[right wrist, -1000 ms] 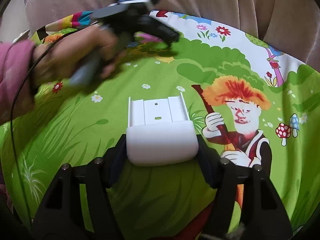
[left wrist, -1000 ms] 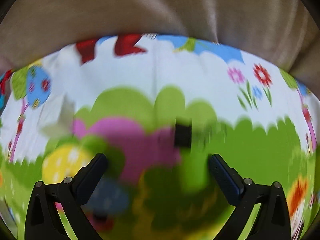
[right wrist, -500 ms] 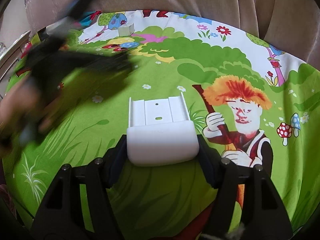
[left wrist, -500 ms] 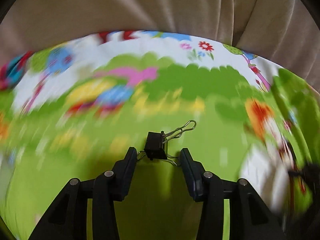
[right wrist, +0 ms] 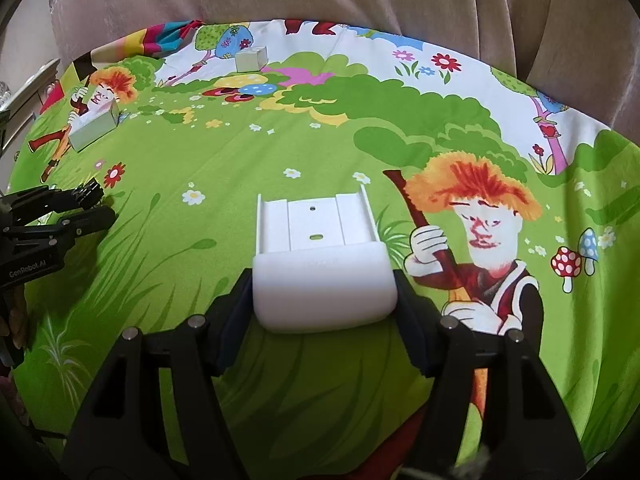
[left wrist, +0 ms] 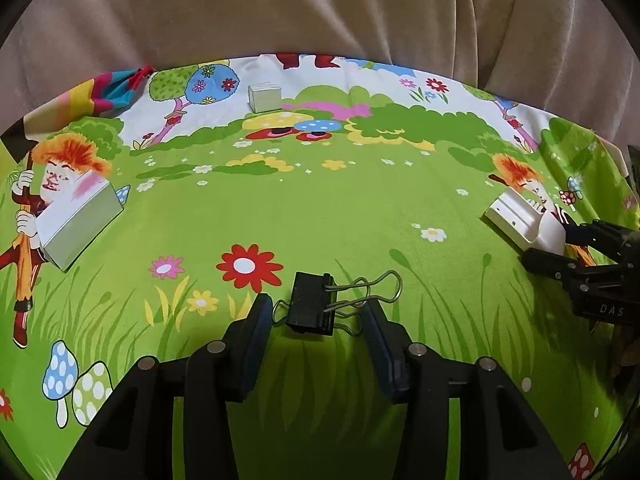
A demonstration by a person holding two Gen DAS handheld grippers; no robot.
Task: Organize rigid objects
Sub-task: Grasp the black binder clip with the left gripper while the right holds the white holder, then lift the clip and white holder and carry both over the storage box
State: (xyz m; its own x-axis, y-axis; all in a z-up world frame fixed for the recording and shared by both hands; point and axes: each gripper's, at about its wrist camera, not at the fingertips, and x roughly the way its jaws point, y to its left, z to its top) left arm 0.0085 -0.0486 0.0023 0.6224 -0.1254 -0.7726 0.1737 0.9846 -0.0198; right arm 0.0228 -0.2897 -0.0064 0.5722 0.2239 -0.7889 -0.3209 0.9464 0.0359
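A black binder clip [left wrist: 310,308] with wire handles sits between the fingers of my left gripper [left wrist: 314,316], which is shut on it just above the green printed cloth [left wrist: 320,208]. My right gripper [right wrist: 324,292] holds a white plastic bracket [right wrist: 320,240] by its rounded near end. Its pads press both sides and the jaws are closing slightly. The right wrist view shows the left gripper [right wrist: 94,206] low at the far left with the clip [right wrist: 86,191]. The left wrist view shows the right gripper [left wrist: 560,248] and the bracket [left wrist: 524,224] at the far right.
A white rectangular box [left wrist: 80,224] lies tilted at the left of the cloth. A small pale cube [left wrist: 264,98] stands near the far edge. Beige fabric [left wrist: 320,8] rises behind the cloth.
My left gripper went from open over the far part of the cloth to shut on the binder clip. It carried the clip across to the near left. The right gripper and bracket stayed put.
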